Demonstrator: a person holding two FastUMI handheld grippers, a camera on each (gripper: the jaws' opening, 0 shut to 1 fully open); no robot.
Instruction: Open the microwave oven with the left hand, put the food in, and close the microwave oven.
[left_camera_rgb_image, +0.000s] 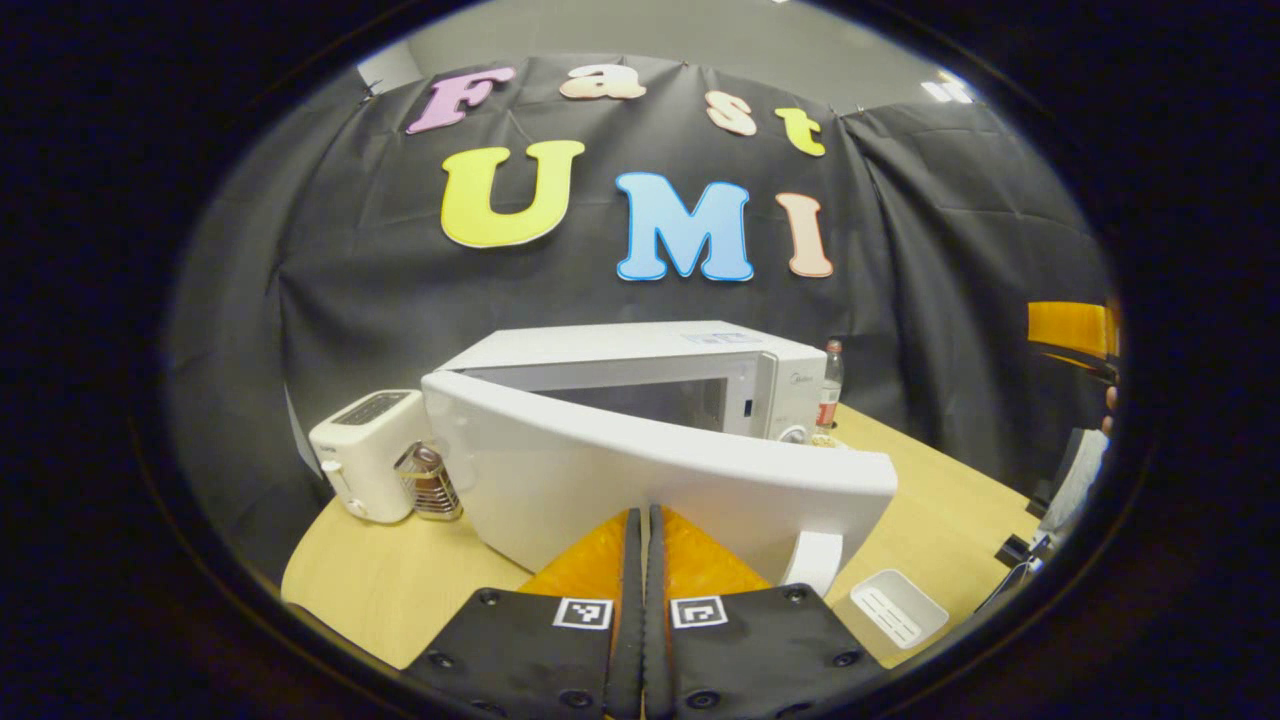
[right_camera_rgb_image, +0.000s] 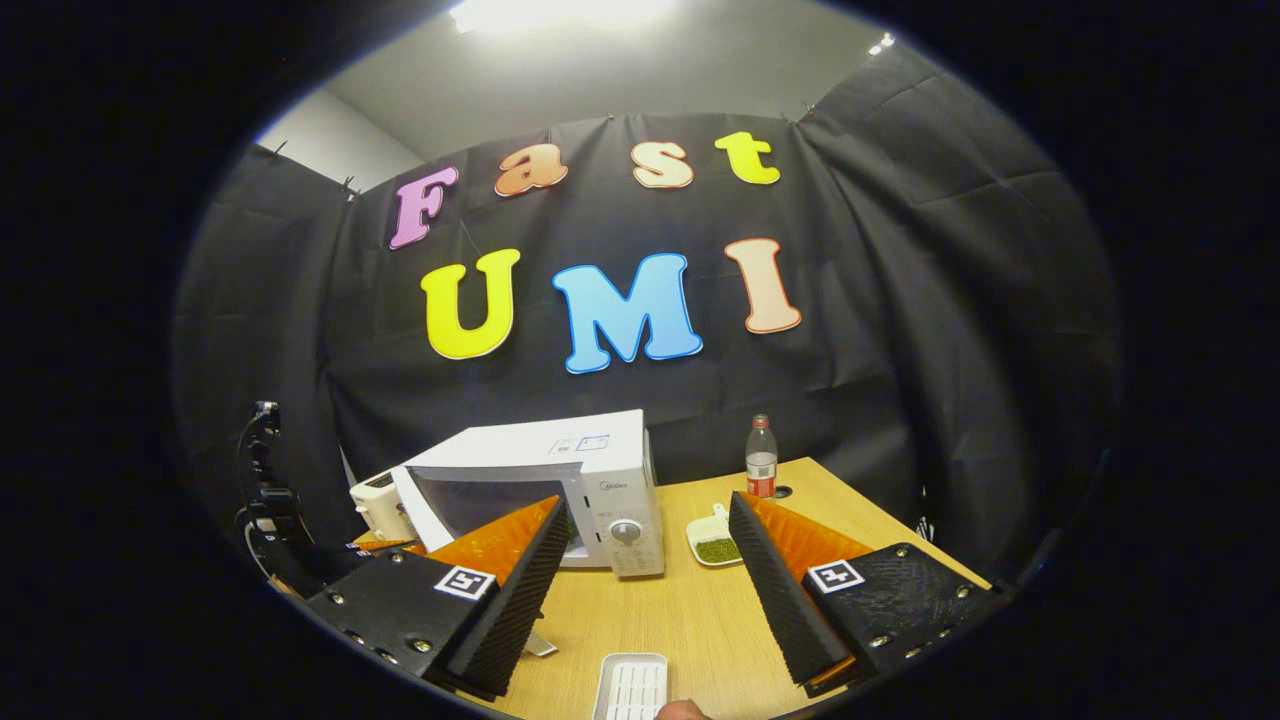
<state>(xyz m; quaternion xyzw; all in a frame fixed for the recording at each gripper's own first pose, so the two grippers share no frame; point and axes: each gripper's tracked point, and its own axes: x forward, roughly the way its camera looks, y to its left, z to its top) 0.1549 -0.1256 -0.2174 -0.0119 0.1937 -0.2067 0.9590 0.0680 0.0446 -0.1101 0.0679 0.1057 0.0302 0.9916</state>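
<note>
Your left gripper (left_camera_rgb_image: 640, 600) has its jaws pressed together, empty, just before the swung-open microwave door (left_camera_rgb_image: 640, 480); your right gripper (right_camera_rgb_image: 645, 580) gapes wide, holding nothing. Farther off, the microwave (right_camera_rgb_image: 590, 480) sits on the table (right_camera_rgb_image: 690, 620), with the food dish (right_camera_rgb_image: 715, 545) just right of it.

The microwave door (left_camera_rgb_image: 640, 470) swings out across the front, blocking the straight path in. Toaster (left_camera_rgb_image: 365, 452) crowds its left side, while bare table (right_camera_rgb_image: 690, 610) between the microwave (right_camera_rgb_image: 600, 480) and the food dish (right_camera_rgb_image: 715, 545) stays passable.
</note>
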